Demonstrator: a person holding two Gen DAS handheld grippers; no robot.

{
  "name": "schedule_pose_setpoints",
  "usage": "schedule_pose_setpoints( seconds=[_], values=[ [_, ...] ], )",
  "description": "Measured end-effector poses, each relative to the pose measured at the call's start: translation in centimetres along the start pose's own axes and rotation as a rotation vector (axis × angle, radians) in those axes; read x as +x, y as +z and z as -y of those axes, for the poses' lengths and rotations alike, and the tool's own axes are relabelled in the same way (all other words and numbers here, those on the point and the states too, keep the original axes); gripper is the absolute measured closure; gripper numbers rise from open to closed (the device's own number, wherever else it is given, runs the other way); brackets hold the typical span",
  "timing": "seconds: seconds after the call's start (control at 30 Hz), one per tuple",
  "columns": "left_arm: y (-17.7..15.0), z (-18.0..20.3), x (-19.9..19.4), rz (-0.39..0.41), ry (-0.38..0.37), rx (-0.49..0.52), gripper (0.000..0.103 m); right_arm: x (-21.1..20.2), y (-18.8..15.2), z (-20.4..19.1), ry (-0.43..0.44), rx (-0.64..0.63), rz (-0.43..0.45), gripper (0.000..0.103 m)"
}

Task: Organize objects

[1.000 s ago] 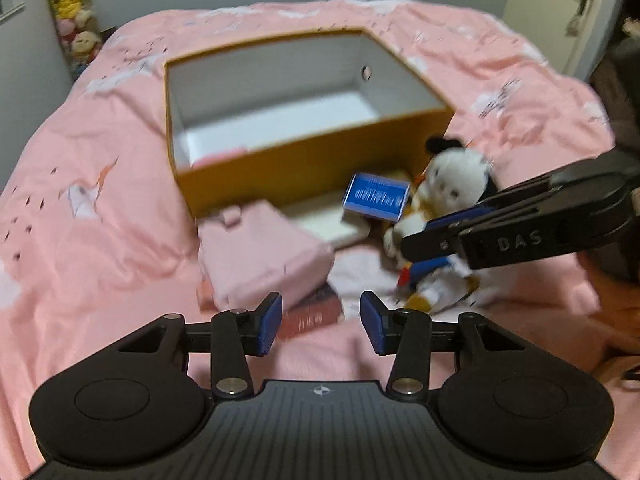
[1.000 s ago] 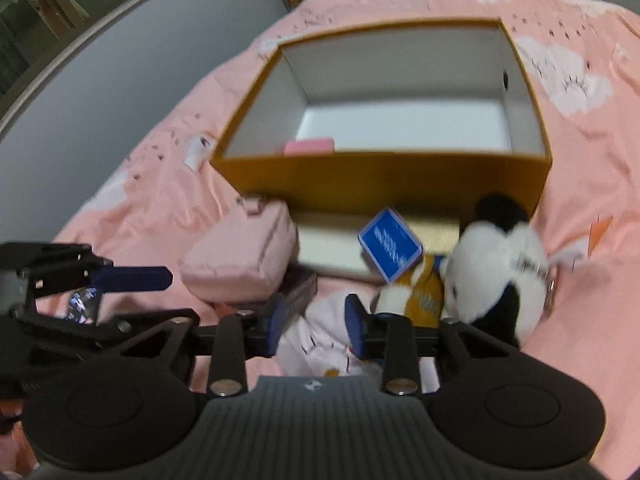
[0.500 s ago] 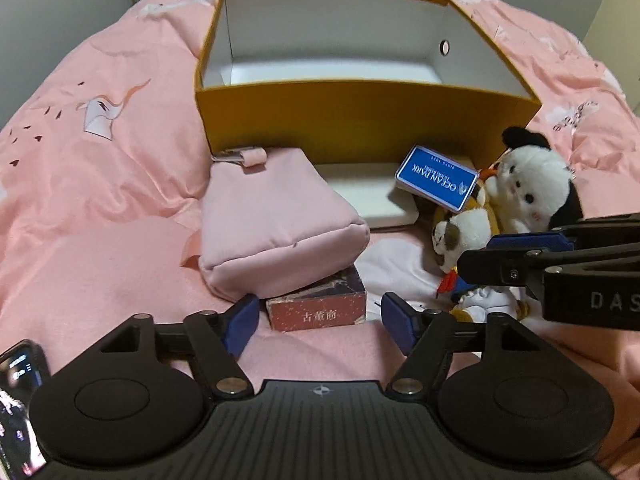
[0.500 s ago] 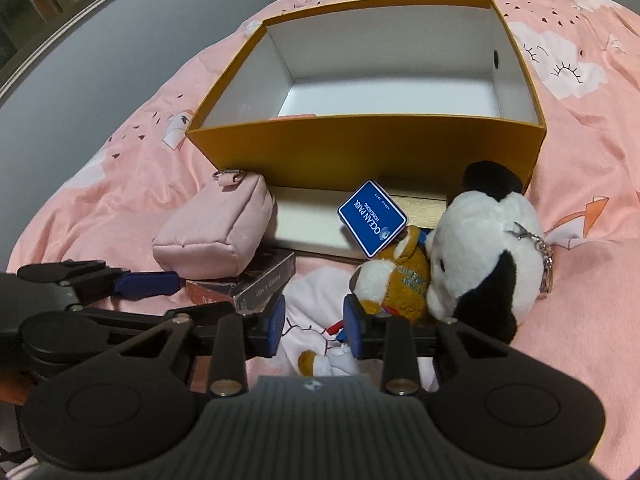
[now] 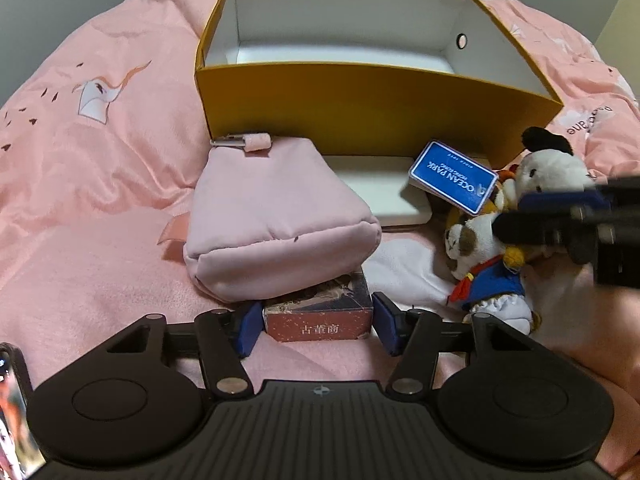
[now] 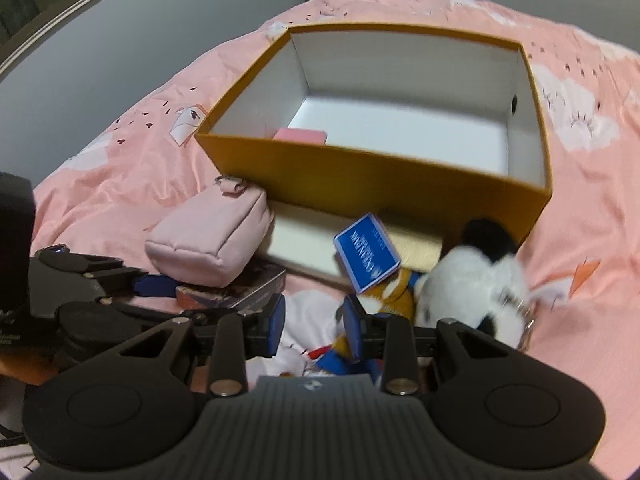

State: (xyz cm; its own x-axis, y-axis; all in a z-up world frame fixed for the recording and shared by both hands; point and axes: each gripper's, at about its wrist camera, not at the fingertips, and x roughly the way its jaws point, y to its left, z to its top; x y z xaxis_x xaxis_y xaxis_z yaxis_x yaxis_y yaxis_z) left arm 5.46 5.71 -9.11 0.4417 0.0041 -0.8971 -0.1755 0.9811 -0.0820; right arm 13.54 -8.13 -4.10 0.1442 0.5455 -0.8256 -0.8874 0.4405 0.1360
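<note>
My left gripper (image 5: pixel 318 328) is low on the pink bedspread, its jaws closing on a small red-brown card box (image 5: pixel 318 318). Both blue pads lie against the box's sides. A pink pouch (image 5: pixel 272 224) rests on the far part of that box. My right gripper (image 6: pixel 314 320) stands partly open over a white cloth (image 6: pixel 304 316), beside a small calico plush (image 6: pixel 394 290); no grip shows. A blue card pack (image 5: pixel 452 178) leans on the plush, next to a white-and-black plush (image 6: pixel 480 284). Behind them stands the open yellow box (image 5: pixel 360 112).
A flat white lid (image 5: pixel 380 192) lies against the yellow box's front wall. A pink item (image 6: pixel 300 136) sits inside the box at its near left corner. A phone (image 5: pixel 12 412) shows at the left wrist view's lower left. A grey wall (image 6: pixel 120 40) runs beside the bed.
My left gripper came down and closer to the red-brown box, spread its jaws wide, then narrowed them onto the box's sides. The right gripper stayed in place and rolled slightly.
</note>
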Motion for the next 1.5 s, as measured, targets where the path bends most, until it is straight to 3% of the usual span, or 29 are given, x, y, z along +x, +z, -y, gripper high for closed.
schedule_pose_setpoints(
  seconds=[0.37, 0.53, 0.73, 1.17, 1.5],
  values=[
    [-0.2, 1.8, -3.7, 0.035, -0.063, 0.125, 0.038, 1.9, 5.3, 3.2, -0.104, 0.113, -0.087, 0.068],
    [0.0, 2.1, -5.2, 0.031, -0.138, 0.126, 0.038, 4.1, 6.5, 5.2, -0.095, 0.276, -0.160, 0.054],
    [0.6, 2.5, -7.0, 0.045, -0.184, 0.150, 0.038, 5.5, 7.1, 6.1, -0.152, 0.359, -0.165, 0.048],
    [2.8, 2.3, -7.8, 0.049, -0.192, 0.168, 0.038, 9.3, 8.1, 5.9, -0.225, 0.308, -0.232, 0.033],
    [4.0, 2.3, -9.0, 0.073, -0.209, 0.175, 0.038, 9.8, 8.5, 6.5, -0.168, 0.284, -0.276, 0.041]
  ],
)
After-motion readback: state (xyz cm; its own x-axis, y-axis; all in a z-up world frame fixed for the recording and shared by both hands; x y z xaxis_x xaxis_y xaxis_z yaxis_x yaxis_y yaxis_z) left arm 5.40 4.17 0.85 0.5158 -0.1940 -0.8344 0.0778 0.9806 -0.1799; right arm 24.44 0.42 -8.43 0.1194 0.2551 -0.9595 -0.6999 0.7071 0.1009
